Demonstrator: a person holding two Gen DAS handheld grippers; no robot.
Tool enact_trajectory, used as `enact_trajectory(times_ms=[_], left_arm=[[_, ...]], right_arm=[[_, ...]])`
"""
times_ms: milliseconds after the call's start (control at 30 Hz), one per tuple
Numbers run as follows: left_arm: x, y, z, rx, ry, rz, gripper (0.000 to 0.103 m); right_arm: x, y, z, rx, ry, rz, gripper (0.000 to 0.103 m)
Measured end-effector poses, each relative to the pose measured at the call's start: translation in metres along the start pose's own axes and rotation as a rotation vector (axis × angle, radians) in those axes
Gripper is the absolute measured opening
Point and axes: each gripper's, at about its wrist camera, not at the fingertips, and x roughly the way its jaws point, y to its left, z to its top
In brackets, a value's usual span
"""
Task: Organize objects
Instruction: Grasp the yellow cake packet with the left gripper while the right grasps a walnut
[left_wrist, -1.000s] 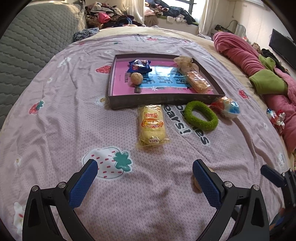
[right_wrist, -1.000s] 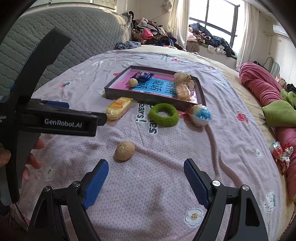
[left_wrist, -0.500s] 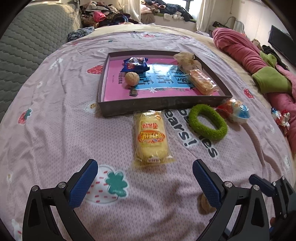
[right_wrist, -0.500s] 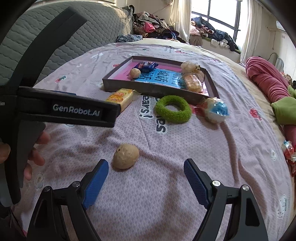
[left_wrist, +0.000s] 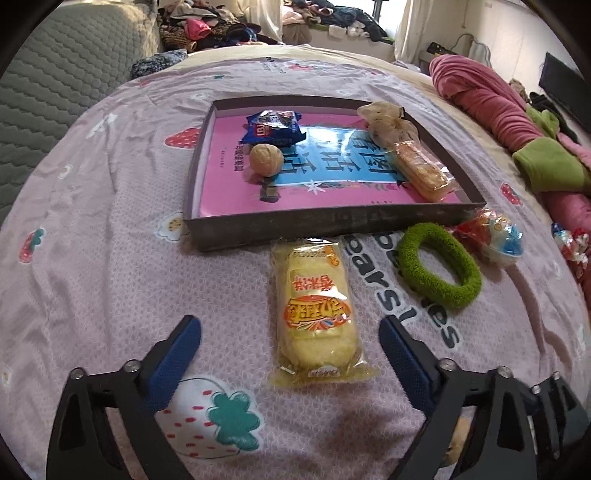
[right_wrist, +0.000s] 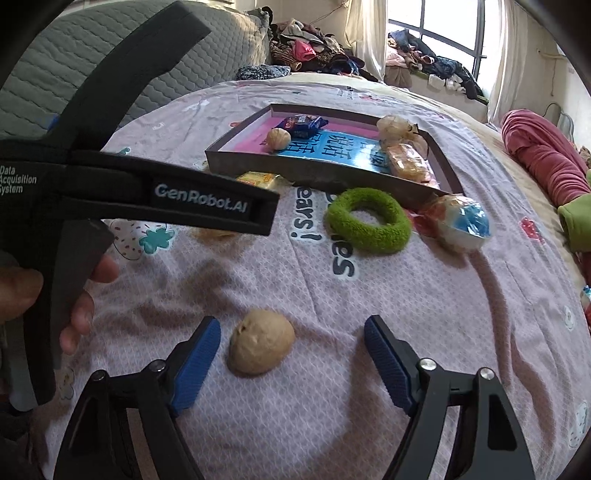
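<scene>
The left gripper (left_wrist: 290, 347) has its 2 blue ribbed fingers (left_wrist: 175, 363) wide apart and closing, with the near end of a yellow snack cake (left_wrist: 317, 314) in clear crinkly wrap lying between them; the pads do not touch it. The right gripper (right_wrist: 291, 350) also has its fingers (right_wrist: 195, 365) spread and closing around a tan, rough, egg-shaped walnut (right_wrist: 260, 341) on the bedsheet (right_wrist: 424, 306), nearer the left finger, with a gap on both sides. A person's hand (right_wrist: 48, 291) grips the black handle of the left tool at the left edge of the right wrist view.

Beyond the cake, on the pink printed bedsheet, lie a fuzzy green ring (left_wrist: 437, 269) and, just beside it, a round ball-shaped toy (left_wrist: 498, 236) in clear wrap with blue and red inside, near the tray's corner.

The cake's far end reaches the front wall of a shallow dark rectangular tray (left_wrist: 332, 225). Its floor is covered by a pink and blue printed sheet. Inside are 1 more walnut (left_wrist: 266, 159), a blue crinkled snack packet (left_wrist: 273, 127) behind it, a long biscuit bar (left_wrist: 421, 170) in clear wrap along the right wall, and a pale wrapped bundle (left_wrist: 384, 118) in the far right corner.
</scene>
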Motion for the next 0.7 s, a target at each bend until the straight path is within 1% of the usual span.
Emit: enact_trajectory(times_ms=[33, 100, 200, 333, 367, 433, 500, 600, 700], left_arm=[[0.001, -0.001, 0.001, 0.0, 0.004, -0.005, 0.085], [0.006, -0.003, 0.001, 0.005, 0.023, -0.018, 0.066], [0.012, -0.007, -0.002, 0.006, 0.044, -0.051, 0.062], [0.015, -0.012, -0.004, 0.019, 0.042, -0.046, 0.06], [0.016, -0.013, -0.004, 0.016, 0.045, -0.05, 0.058], [0.016, -0.012, -0.003, 0.011, 0.037, -0.046, 0.054], [0.017, -0.01, -0.003, 0.003, 0.035, -0.052, 0.049], [0.016, -0.006, -0.002, -0.014, 0.03, -0.068, 0.048], [0.016, -0.006, -0.002, -0.011, 0.022, -0.066, 0.048]], right_arm=[[0.002, 0.0, 0.001, 0.0, 0.003, 0.002, 0.075], [0.006, 0.0, 0.002, -0.001, 0.01, -0.004, 0.073], [0.007, 0.002, 0.003, -0.005, 0.009, -0.012, 0.069], [0.008, 0.002, 0.004, -0.008, 0.008, -0.018, 0.06], [0.008, 0.002, 0.004, -0.009, 0.005, -0.015, 0.058], [0.007, 0.001, 0.004, -0.005, -0.001, -0.006, 0.048], [0.005, 0.0, 0.003, -0.006, 0.0, 0.002, 0.042], [0.002, -0.001, 0.002, -0.005, -0.004, 0.016, 0.033], [-0.002, -0.004, -0.001, 0.002, -0.006, 0.035, 0.033]])
